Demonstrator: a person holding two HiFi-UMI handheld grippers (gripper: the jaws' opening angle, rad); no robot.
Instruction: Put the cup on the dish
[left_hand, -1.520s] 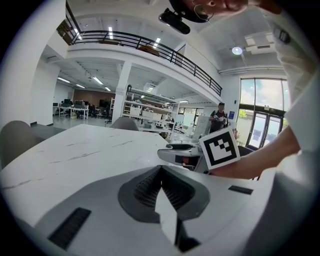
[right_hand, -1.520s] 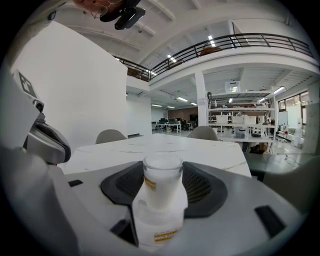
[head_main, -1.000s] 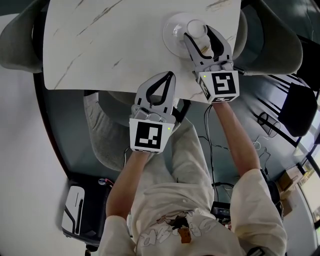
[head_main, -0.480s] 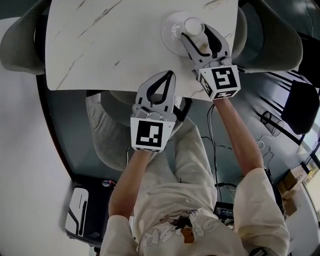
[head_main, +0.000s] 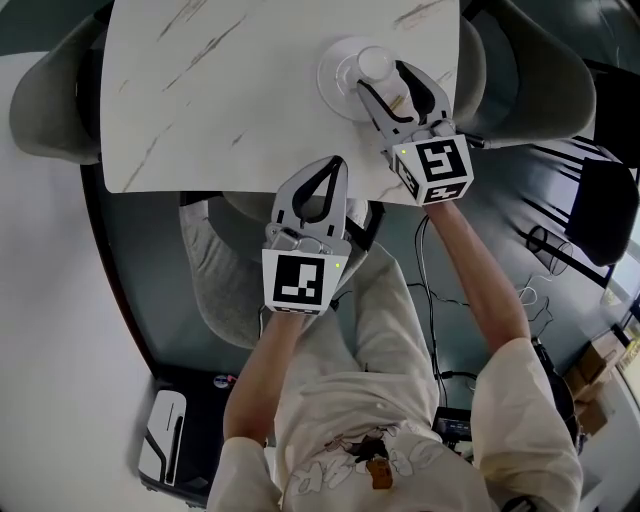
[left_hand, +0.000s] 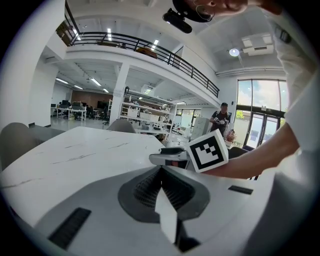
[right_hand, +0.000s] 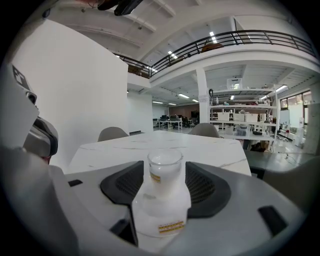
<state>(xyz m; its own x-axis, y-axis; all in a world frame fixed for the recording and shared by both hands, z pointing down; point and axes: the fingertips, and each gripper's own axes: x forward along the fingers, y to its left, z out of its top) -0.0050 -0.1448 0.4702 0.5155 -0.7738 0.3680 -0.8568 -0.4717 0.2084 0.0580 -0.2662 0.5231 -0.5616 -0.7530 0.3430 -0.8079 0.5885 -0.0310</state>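
Note:
A small translucent white cup (head_main: 375, 63) stands over the right part of a round white dish (head_main: 340, 72) at the far side of the white marble table (head_main: 230, 90). My right gripper (head_main: 384, 77) is shut on the cup, one finger on each side. In the right gripper view the cup (right_hand: 161, 200) fills the gap between the dark pads (right_hand: 122, 186). I cannot tell whether the cup touches the dish. My left gripper (head_main: 333, 162) is shut and holds nothing, hanging at the table's near edge. Its jaws (left_hand: 162, 182) meet in the left gripper view.
Grey chairs (head_main: 45, 95) stand at the table's left and right (head_main: 535, 90) sides. Cables lie on the dark floor (head_main: 560, 280) to the right. The right gripper's marker cube (left_hand: 207, 151) shows in the left gripper view. A person stands far back in the hall.
The head view has shifted a little to the left. The right gripper has kept its hold on the cup over the dish, and the left gripper has stayed shut at the table edge.

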